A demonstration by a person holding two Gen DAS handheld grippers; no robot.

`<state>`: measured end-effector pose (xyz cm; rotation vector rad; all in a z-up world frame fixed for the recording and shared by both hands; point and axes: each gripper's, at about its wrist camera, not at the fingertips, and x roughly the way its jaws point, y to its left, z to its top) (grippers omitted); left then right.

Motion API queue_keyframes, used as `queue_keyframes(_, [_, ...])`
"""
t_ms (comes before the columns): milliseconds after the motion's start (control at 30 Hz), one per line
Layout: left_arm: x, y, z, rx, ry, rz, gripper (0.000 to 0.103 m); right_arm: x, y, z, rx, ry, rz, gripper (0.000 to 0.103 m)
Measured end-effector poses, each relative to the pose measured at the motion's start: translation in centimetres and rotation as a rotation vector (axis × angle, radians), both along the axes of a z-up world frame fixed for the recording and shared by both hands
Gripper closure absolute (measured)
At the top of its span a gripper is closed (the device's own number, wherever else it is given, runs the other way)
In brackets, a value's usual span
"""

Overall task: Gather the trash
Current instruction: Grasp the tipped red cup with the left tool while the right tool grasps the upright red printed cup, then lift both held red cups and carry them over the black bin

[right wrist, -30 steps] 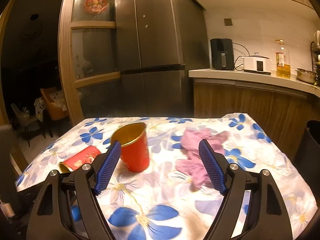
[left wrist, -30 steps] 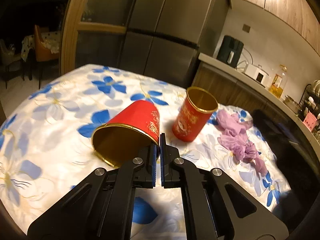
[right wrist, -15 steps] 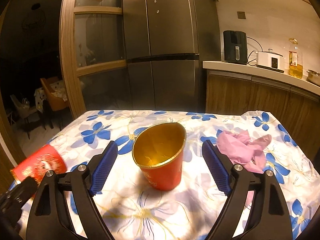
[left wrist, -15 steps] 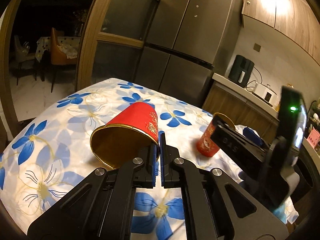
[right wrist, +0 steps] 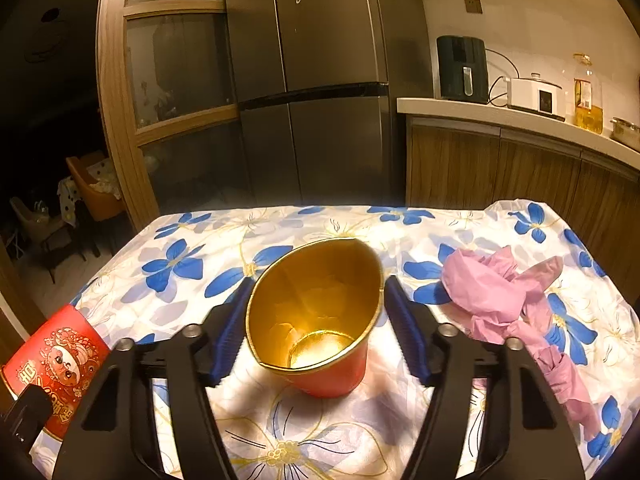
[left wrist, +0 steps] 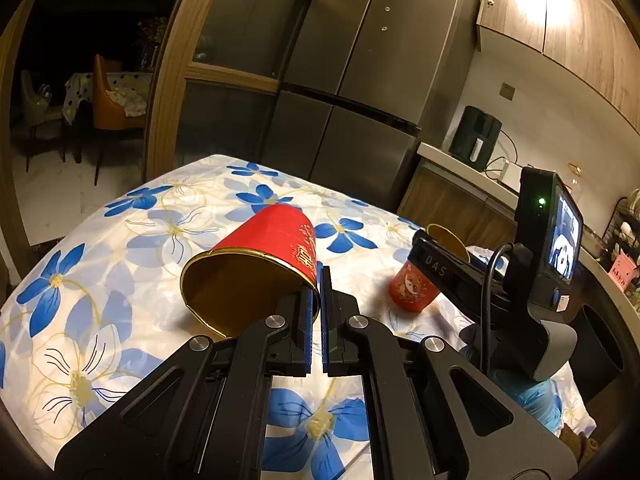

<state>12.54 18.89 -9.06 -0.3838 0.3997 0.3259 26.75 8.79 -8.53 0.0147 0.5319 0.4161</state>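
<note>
My left gripper (left wrist: 319, 304) is shut on the rim of a red paper cup (left wrist: 256, 264) with a gold inside, held tilted above the table; this cup also shows at the lower left of the right wrist view (right wrist: 56, 364). A second red cup (right wrist: 316, 320) stands upright on the table, its gold rim squeezed to an oval. My right gripper (right wrist: 316, 328) is open, with one blue pad on each side of that cup. The standing cup also shows in the left wrist view (left wrist: 416, 284), partly behind the right gripper. Crumpled pink paper (right wrist: 508, 300) lies to the right.
The table (right wrist: 192, 256) wears a white cloth with blue flowers. A grey fridge (right wrist: 312, 80) stands behind it. A wooden counter (right wrist: 520, 152) with an air fryer (right wrist: 462, 70), a cooker and an oil bottle runs along the right. A dark bin (left wrist: 596, 352) sits by the table's right edge.
My right gripper has moved forward, so its open pads now flank the upright cup. My left gripper has lifted and carried its cup slightly back, staying shut.
</note>
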Motion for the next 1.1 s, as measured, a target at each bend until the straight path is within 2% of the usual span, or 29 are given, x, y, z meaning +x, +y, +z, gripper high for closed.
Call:
queue_keyframes(200, [-0.1,-0.4,0.1,0.003,-0.001,-0.004,0.101,-0.6,-1.0,0.4,0.006,-0.019,-0.005,0.053])
queue_keyframes(500, [-0.4,-2.4,1.2,0.032,-0.015,-0.024,0.101,-2.8,-5.3,2.3,0.054,-0.035,-0.011,0.054])
queue_keyframes(767, [-0.3,-5.4,2.0,0.054,-0.023,-0.065,0.101,-5.9,-10.7,4.0,0.059,-0.063,-0.019,0.054])
queue_keyframes(1100, [0.6,-11.0,3.6,0.094,-0.052,-0.151,0.101,-8.1,-18.2,5.7,0.089,-0.083,-0.087,0.054])
